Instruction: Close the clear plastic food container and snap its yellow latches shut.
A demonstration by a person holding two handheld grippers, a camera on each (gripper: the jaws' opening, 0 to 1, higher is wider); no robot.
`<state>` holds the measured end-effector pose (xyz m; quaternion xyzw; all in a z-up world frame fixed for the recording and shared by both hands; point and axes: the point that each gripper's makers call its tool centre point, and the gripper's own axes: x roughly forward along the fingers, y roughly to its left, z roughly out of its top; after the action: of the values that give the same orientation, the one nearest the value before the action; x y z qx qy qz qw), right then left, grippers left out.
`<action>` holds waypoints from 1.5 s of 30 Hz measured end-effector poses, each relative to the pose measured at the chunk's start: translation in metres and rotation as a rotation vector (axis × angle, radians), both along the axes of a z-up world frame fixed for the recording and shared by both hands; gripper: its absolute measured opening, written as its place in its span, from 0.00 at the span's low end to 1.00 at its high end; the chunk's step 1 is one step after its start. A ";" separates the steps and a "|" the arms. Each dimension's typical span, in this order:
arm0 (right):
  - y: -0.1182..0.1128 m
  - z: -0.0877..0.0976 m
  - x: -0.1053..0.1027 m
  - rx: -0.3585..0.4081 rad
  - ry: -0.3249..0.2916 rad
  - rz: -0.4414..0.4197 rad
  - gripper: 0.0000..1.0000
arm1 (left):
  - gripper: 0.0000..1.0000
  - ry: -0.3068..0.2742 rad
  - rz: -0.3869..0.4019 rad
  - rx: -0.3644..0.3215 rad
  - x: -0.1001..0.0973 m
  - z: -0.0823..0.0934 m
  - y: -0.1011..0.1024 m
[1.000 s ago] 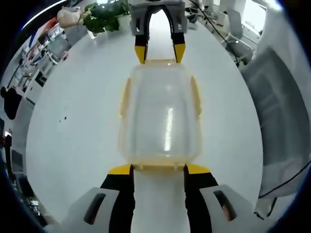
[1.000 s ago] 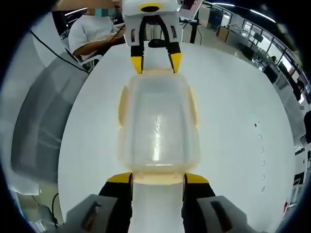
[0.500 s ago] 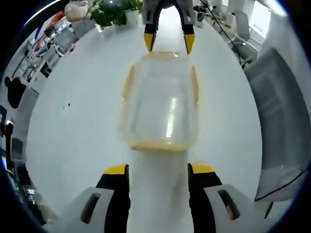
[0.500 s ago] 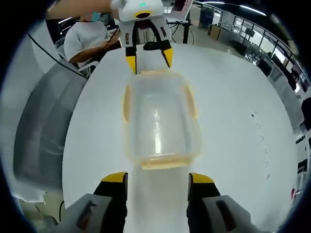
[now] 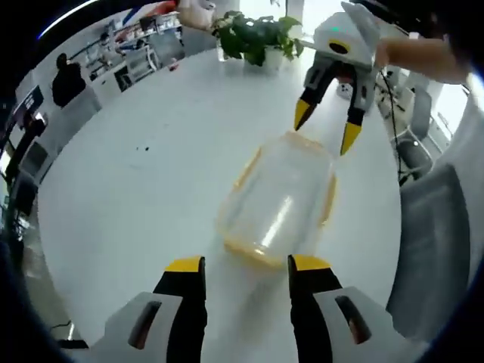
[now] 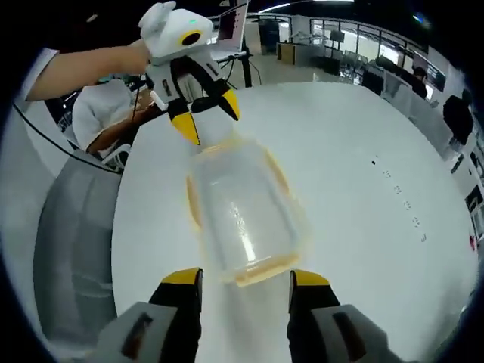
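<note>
Left tool (image 5: 246, 263): jaws parted, empty, just short of the container's near end. Clear container (image 5: 280, 198) with yellow latches (image 5: 247, 166): lid on, flat on the white worktop (image 5: 136, 181), lying between both tools. Right tool (image 6: 243, 277): jaws apart, empty, apparently backed off since closing looks finished

Views face each other – container (image 5: 281, 198) (image 6: 240, 218) close between.
</note>
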<state>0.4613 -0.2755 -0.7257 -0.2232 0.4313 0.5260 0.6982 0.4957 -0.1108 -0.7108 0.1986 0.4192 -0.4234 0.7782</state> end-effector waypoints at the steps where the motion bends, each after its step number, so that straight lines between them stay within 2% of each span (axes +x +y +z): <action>1: 0.002 0.001 0.002 0.017 0.000 -0.026 0.42 | 0.42 0.003 0.043 -0.042 0.001 0.001 -0.005; 3: 0.004 0.003 0.007 0.041 -0.004 -0.077 0.44 | 0.42 0.011 0.093 -0.077 0.000 0.001 -0.008; 5: 0.004 0.006 0.018 0.053 -0.030 -0.156 0.44 | 0.45 -0.005 0.138 -0.043 0.004 -0.003 -0.004; 6: 0.003 0.005 0.019 0.060 -0.010 -0.196 0.44 | 0.45 -0.014 0.154 -0.033 0.005 -0.003 -0.003; 7: 0.004 0.005 0.017 0.066 0.004 -0.203 0.44 | 0.44 -0.012 0.168 -0.028 0.005 -0.004 -0.003; 10: 0.004 0.002 0.019 0.057 -0.005 -0.230 0.43 | 0.43 0.021 0.239 -0.051 0.004 -0.007 -0.006; 12: 0.005 0.001 0.019 0.061 -0.004 -0.255 0.45 | 0.43 0.037 0.267 -0.041 0.003 -0.012 -0.005; 14: 0.008 0.003 0.019 0.081 0.007 -0.280 0.44 | 0.45 0.069 0.327 -0.091 0.002 -0.013 -0.009; 17: 0.008 0.002 0.020 0.079 0.007 -0.301 0.43 | 0.48 0.063 0.377 -0.093 0.003 -0.016 -0.006; 18: 0.009 0.002 0.022 0.082 -0.002 -0.310 0.44 | 0.48 0.072 0.425 -0.101 0.004 -0.019 -0.003; 19: 0.008 0.003 0.024 0.082 -0.010 -0.340 0.45 | 0.49 0.084 0.446 -0.114 0.003 -0.020 -0.004; 21: 0.012 0.004 0.024 0.117 0.013 -0.382 0.45 | 0.48 0.118 0.495 -0.162 0.001 -0.020 -0.007; 24: 0.010 -0.002 0.024 0.087 0.019 -0.399 0.43 | 0.47 0.115 0.514 -0.151 0.000 -0.023 -0.004; 25: 0.011 -0.003 0.024 0.094 0.022 -0.403 0.42 | 0.47 0.124 0.536 -0.166 0.000 -0.024 -0.004; 26: 0.015 -0.002 0.024 0.144 0.053 -0.459 0.43 | 0.47 0.133 0.549 -0.176 0.000 -0.024 -0.004; 27: 0.016 -0.002 0.023 0.155 0.069 -0.472 0.45 | 0.46 0.141 0.555 -0.182 -0.001 -0.024 -0.005; 35: 0.015 -0.009 0.025 0.174 0.092 -0.564 0.46 | 0.46 0.143 0.589 -0.212 0.002 -0.025 -0.011; 37: 0.016 -0.011 0.024 0.186 0.120 -0.596 0.46 | 0.46 0.140 0.589 -0.216 0.003 -0.025 -0.013; 38: 0.016 -0.012 0.023 0.183 0.127 -0.600 0.46 | 0.46 0.137 0.588 -0.217 0.004 -0.025 -0.013; 40: 0.018 -0.013 0.021 0.183 0.135 -0.596 0.46 | 0.46 0.172 0.598 -0.240 0.002 -0.026 -0.018; 45: 0.017 -0.017 0.019 0.201 0.164 -0.620 0.46 | 0.47 0.173 0.601 -0.256 0.002 -0.027 -0.019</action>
<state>0.4804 -0.2589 -0.7426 0.0313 0.4794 0.3448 0.8064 0.4980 -0.1299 -0.7382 -0.0696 0.4667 -0.2395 0.8485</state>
